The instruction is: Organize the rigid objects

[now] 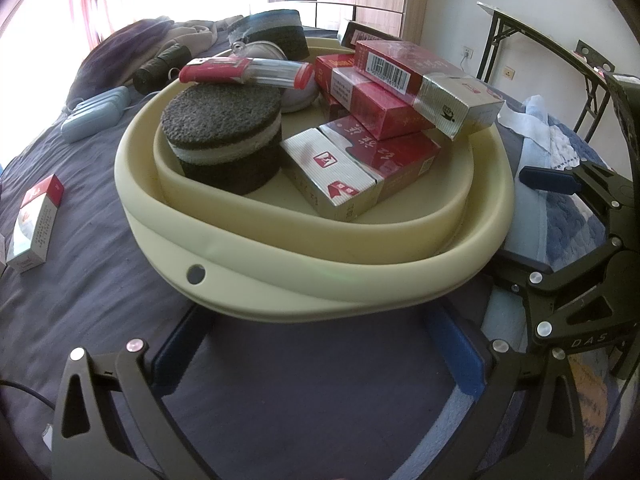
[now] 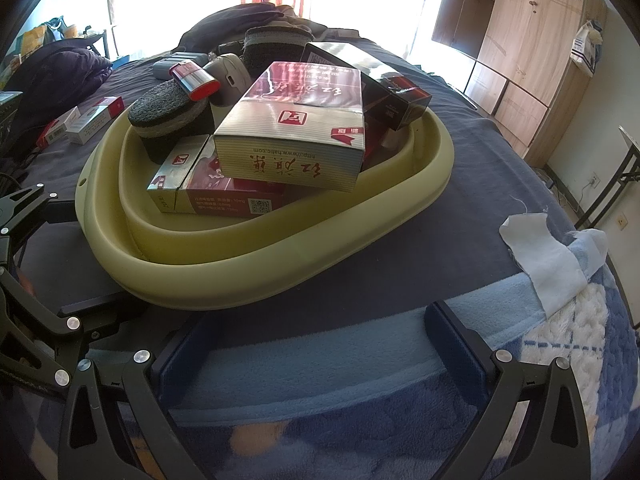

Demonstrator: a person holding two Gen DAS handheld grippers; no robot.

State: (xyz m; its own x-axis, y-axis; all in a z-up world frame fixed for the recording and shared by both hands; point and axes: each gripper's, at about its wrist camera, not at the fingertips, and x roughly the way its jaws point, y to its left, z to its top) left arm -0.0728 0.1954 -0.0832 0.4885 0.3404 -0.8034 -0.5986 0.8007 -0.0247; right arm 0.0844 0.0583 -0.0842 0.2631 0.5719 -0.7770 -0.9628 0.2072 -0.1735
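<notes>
A cream collapsed basin (image 1: 280, 280) (image 2: 224, 276) sits on the dark bed. It holds several red and silver cigarette boxes (image 1: 360, 168) (image 2: 296, 136), a round black and white sponge (image 1: 228, 136) (image 2: 168, 116) and a red-capped clear tube (image 1: 248, 70) (image 2: 196, 78). My left gripper (image 1: 316, 348) is open and empty just in front of the basin's near rim. My right gripper (image 2: 320, 344) is open and empty over the blue blanket, short of the basin. Each gripper shows at the edge of the other's view.
Loose cigarette boxes (image 1: 36, 220) (image 2: 84, 120) lie on the bed left of the basin. A pale blue case (image 1: 96, 112), a second sponge (image 1: 272, 28), a black box (image 2: 360, 80) and piled clothes lie behind. A white cloth (image 2: 552, 256) lies on the blanket at right.
</notes>
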